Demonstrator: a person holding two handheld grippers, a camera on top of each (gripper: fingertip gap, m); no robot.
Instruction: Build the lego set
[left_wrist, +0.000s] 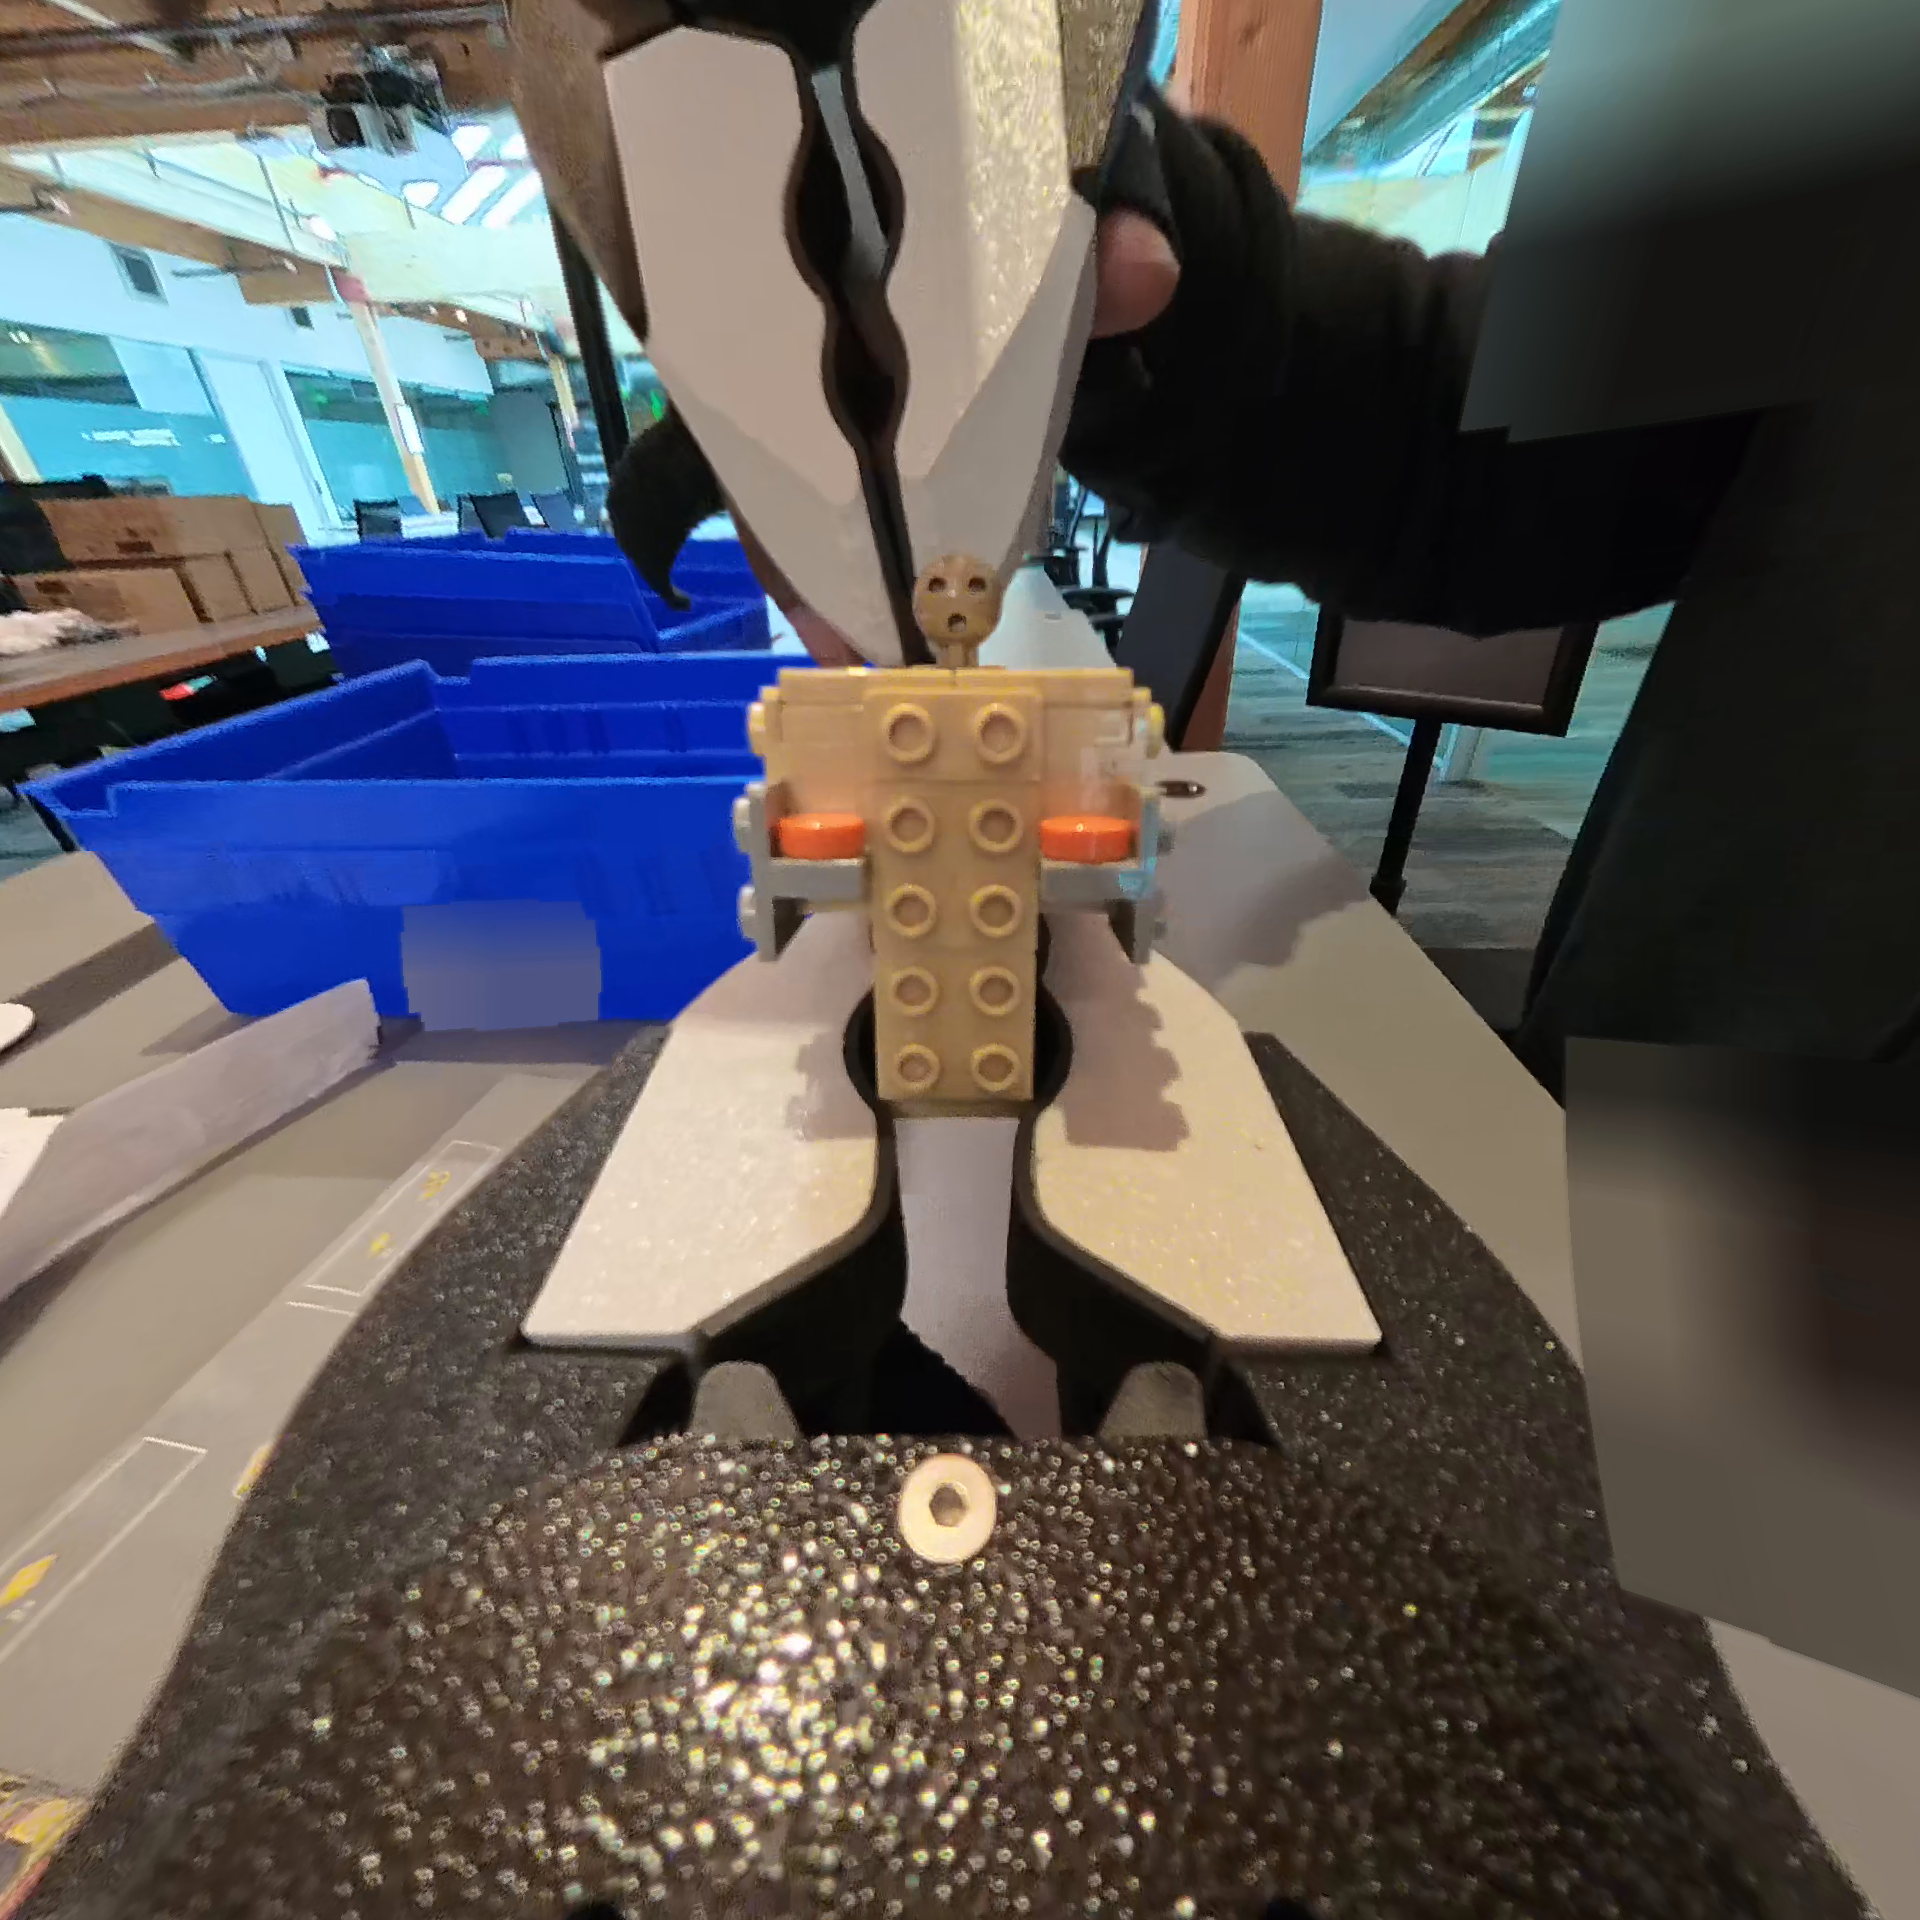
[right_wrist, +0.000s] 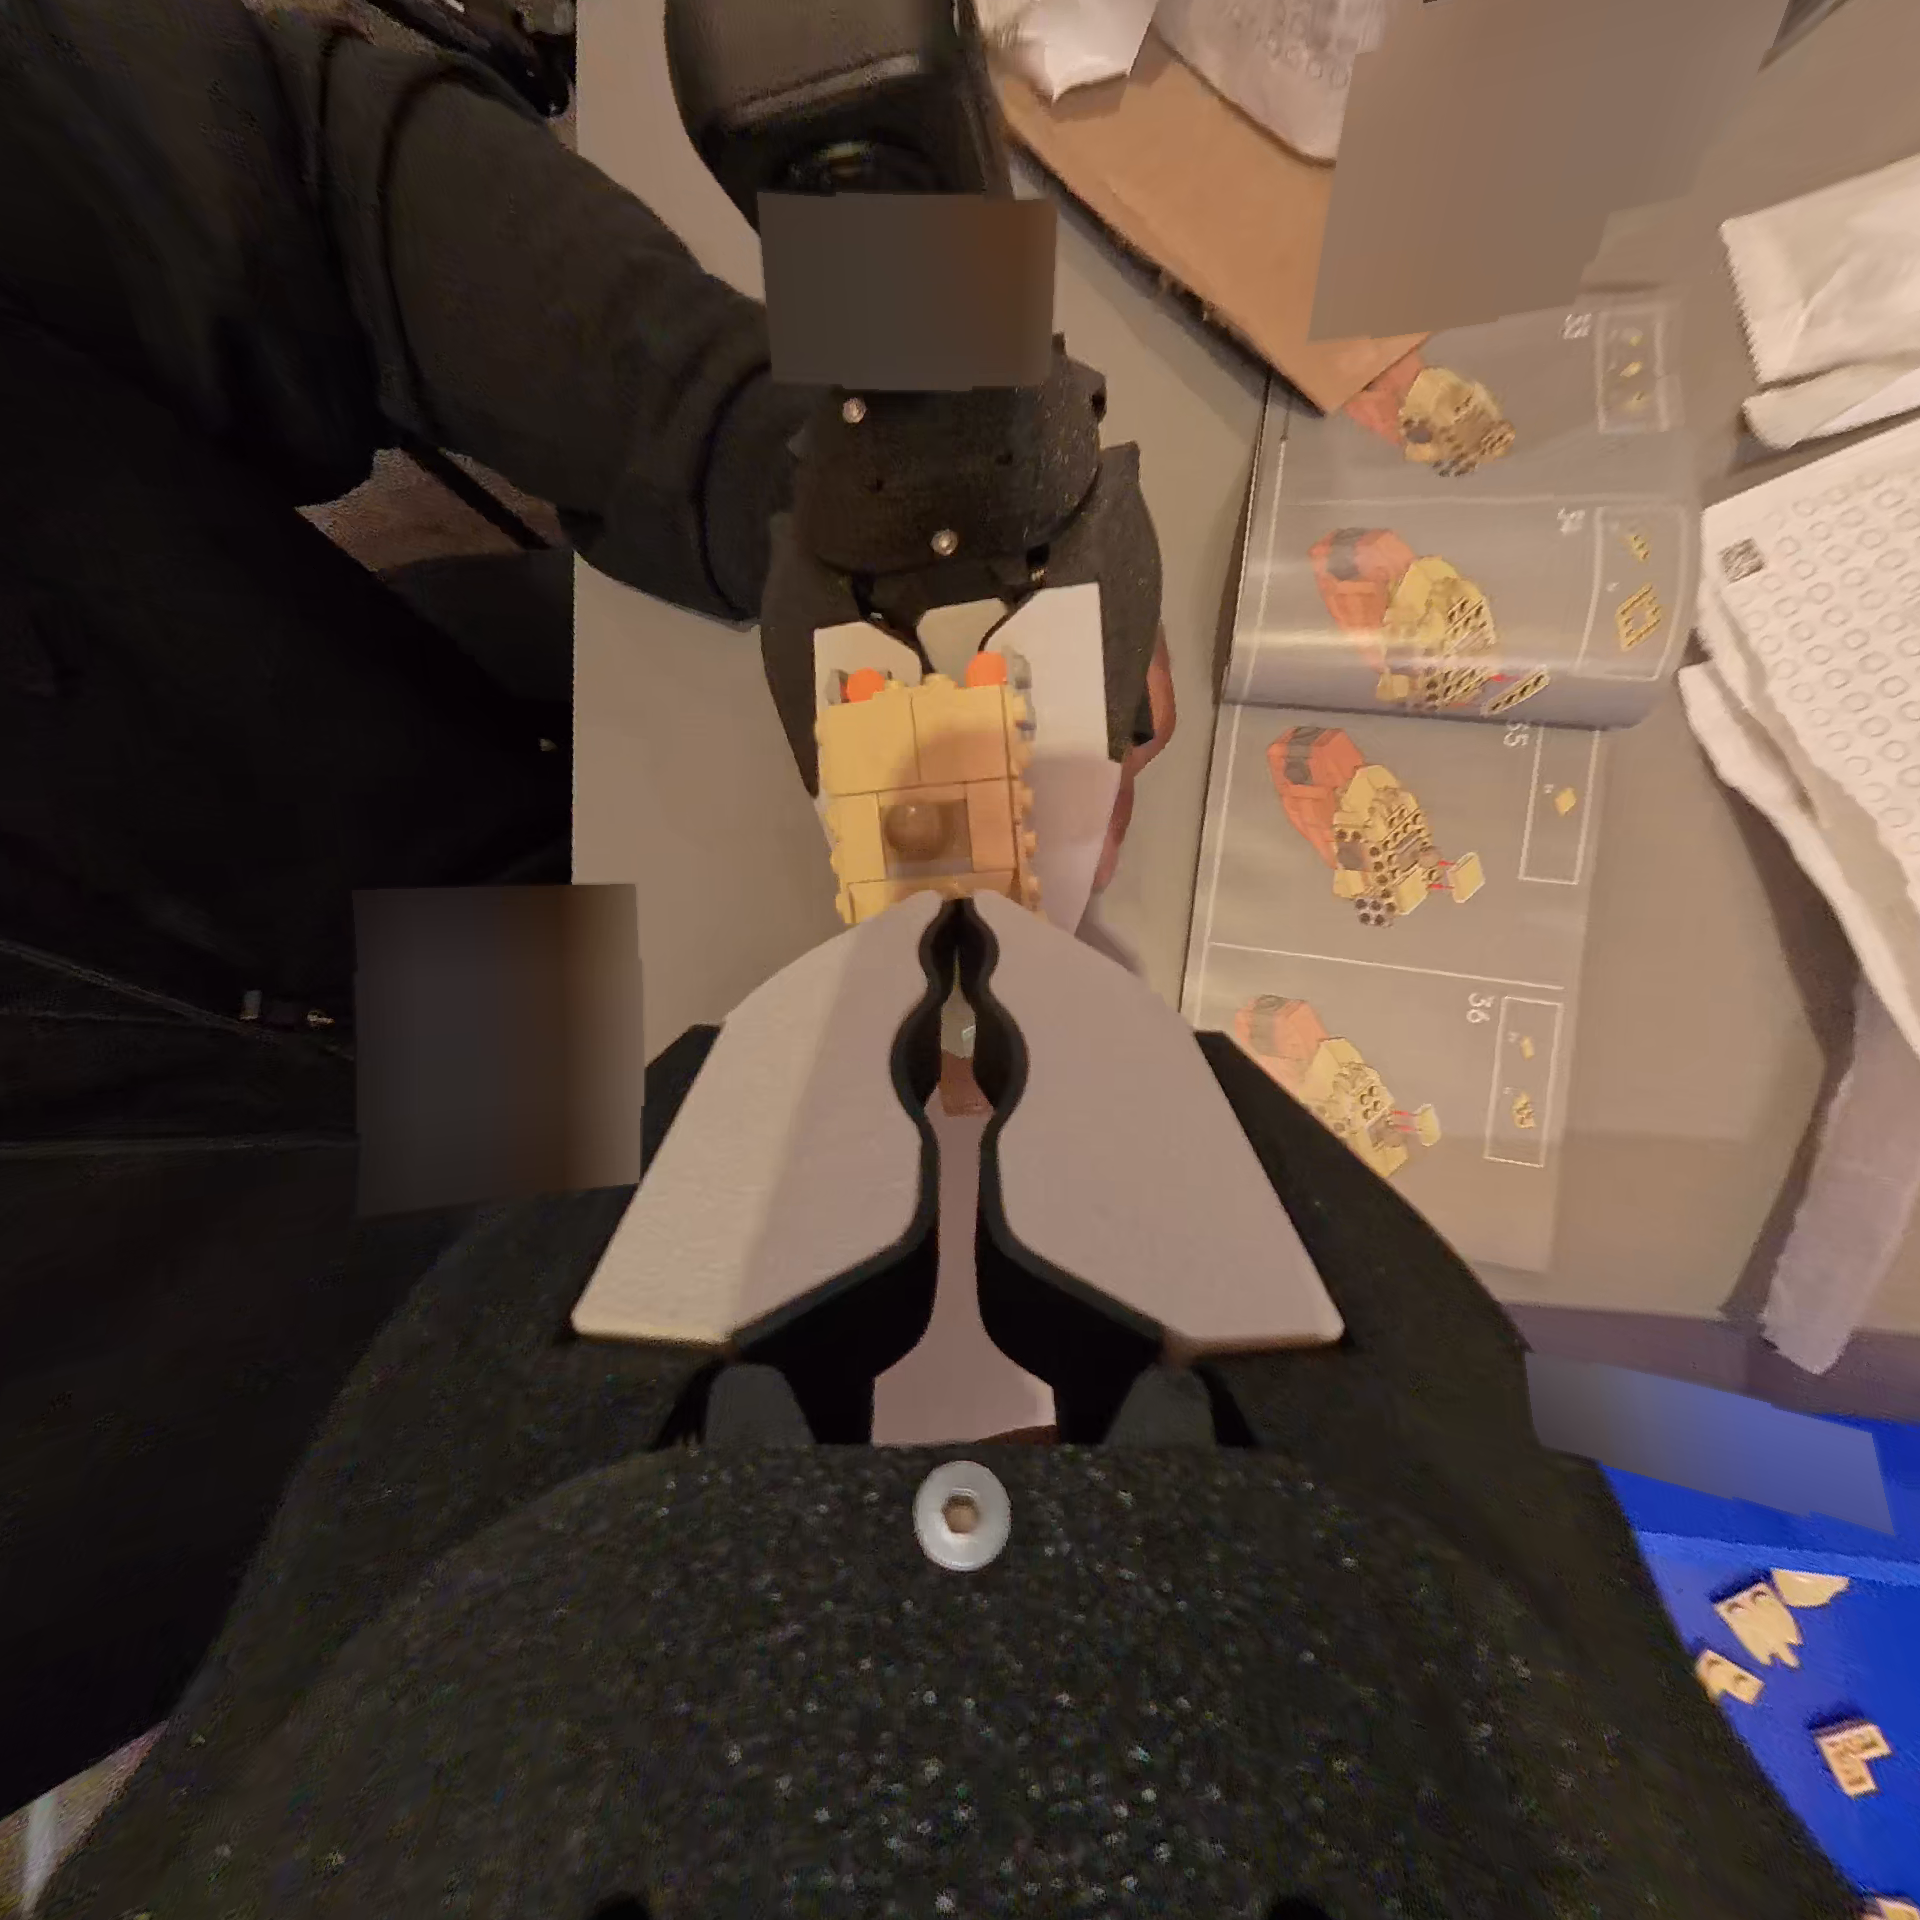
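A tan lego assembly (left_wrist: 956, 831) with two orange round studs (left_wrist: 821, 836) and grey side pieces is held above the grey table. My left gripper (left_wrist: 956, 935) is shut on it, one white finger on each side of its studded tan strip. A small tan ball piece (left_wrist: 958, 597) sits on the far end of the assembly. My right gripper (left_wrist: 899, 634) comes down from above, shut, with its tips beside that ball. In the right wrist view my right gripper (right_wrist: 956, 914) touches the near edge of the assembly (right_wrist: 914, 748), and the left gripper (right_wrist: 961, 707) holds it from behind.
Blue bins (left_wrist: 416, 831) stand on the table to the left. An open instruction booklet (right_wrist: 1455, 727) lies to the right, with white paper bags (right_wrist: 1818, 623) and cardboard (right_wrist: 1195, 208) beyond. A blue bin (right_wrist: 1766, 1558) at lower right holds loose tan pieces (right_wrist: 1756, 1631). A person's black sleeve (right_wrist: 416, 364) is on the left. About 5 cm separates my left fingertips from my right.
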